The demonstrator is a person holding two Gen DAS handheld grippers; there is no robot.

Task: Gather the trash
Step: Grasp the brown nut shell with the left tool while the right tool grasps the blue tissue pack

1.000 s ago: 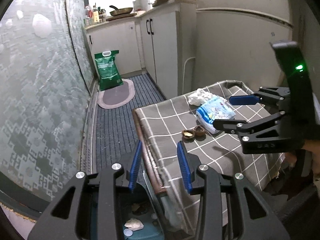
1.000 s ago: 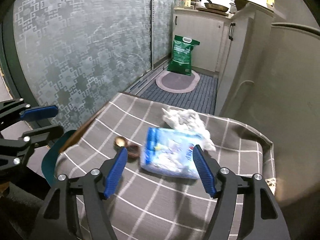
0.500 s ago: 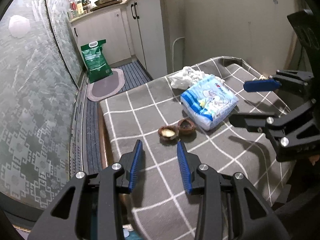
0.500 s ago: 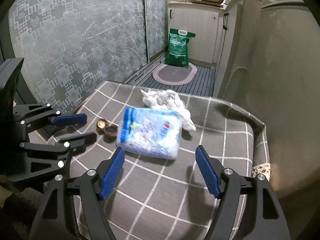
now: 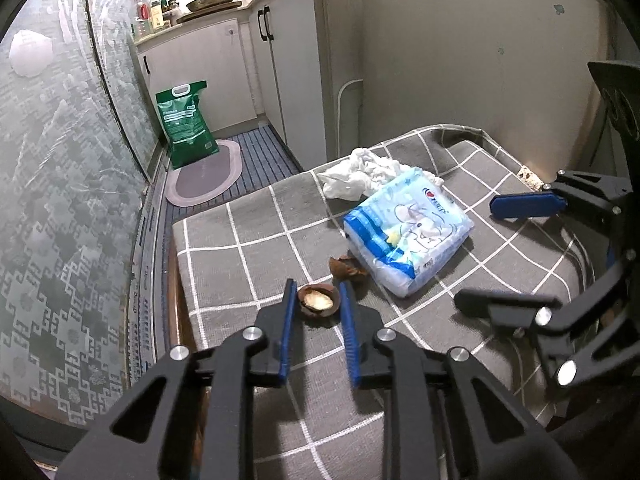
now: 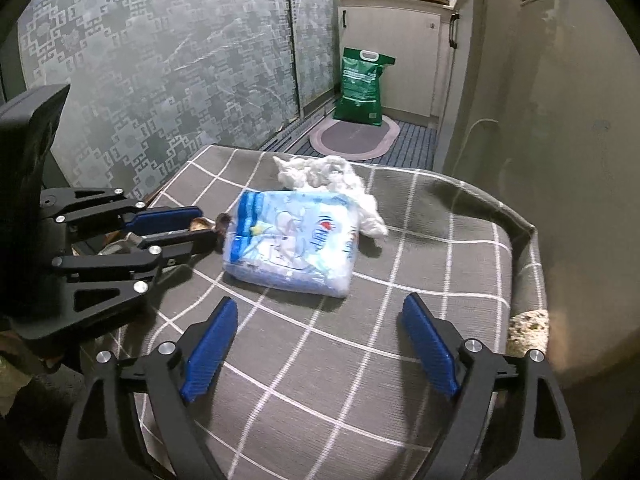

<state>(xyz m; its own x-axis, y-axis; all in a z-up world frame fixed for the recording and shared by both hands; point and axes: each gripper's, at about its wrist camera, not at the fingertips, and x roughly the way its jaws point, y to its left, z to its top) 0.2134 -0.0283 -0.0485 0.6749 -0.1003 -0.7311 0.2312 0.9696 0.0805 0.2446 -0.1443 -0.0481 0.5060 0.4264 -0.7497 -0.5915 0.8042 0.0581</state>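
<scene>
Collecting is only just beginning — nothing looks gathered yet.
The left tongs (image 5: 316,294) are bracketing the nutshell (image 5: 317,300) without clamping; the right tongs (image 6: 318,338) are hanging wide apart, tissue pack (image 6: 294,236) at 12 o'clock.

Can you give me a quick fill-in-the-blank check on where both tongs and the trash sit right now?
1. The left tongs have their blue pads on either side of a brown nut ____.
2. The right tongs are wide open and hold ____.
3. The crumpled white tissue lies against the far side of the blue tissue ____.
4. All the trash rests on a grey ____ cloth with white lines.

Missing words: shell; nothing; pack; checked
</scene>
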